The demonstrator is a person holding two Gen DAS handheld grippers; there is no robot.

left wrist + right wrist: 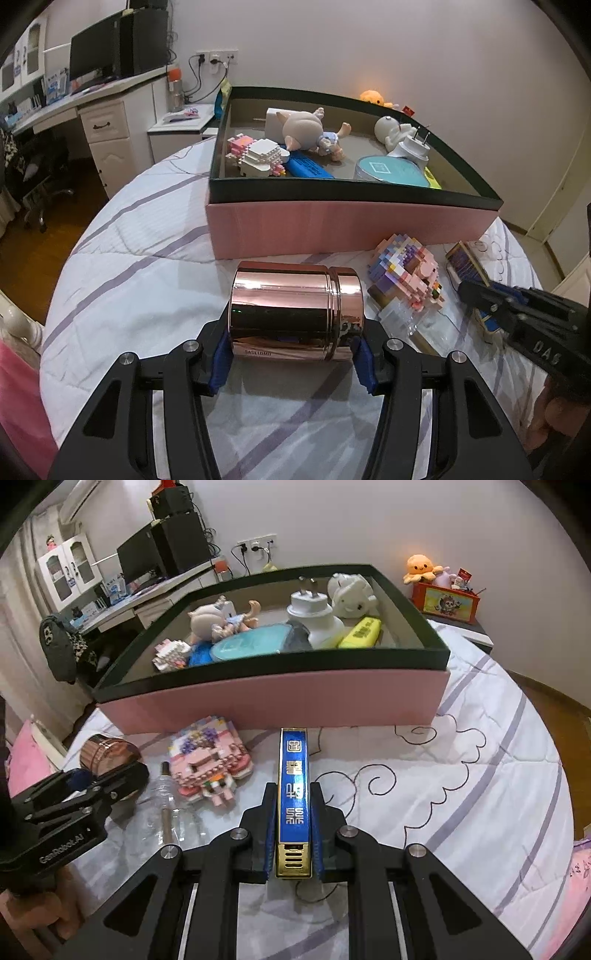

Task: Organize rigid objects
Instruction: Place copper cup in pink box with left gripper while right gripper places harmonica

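A shiny rose-gold canister (pixel 295 310) lies on its side on the bed quilt, and my left gripper (pixel 291 354) is shut on it, one blue pad at each end. The same canister (pixel 107 753) shows at the left of the right wrist view, with the left gripper (pixel 92 782) around it. My right gripper (pixel 293 834) is shut on a flat blue-and-gold box (pixel 293 797) standing on its narrow edge. That box (pixel 467 266) and the right gripper (pixel 480 299) appear at the right of the left wrist view. Behind both stands a pink box with a dark rim (pixel 332 225).
The pink box (pixel 280 701) holds a doll, a brick model, a white plug, a teal tin, a yellow block and a white figure. A pink brick model (pixel 210 764) and a clear plastic case (pixel 166 805) lie between the grippers. A desk and nightstands stand behind the bed.
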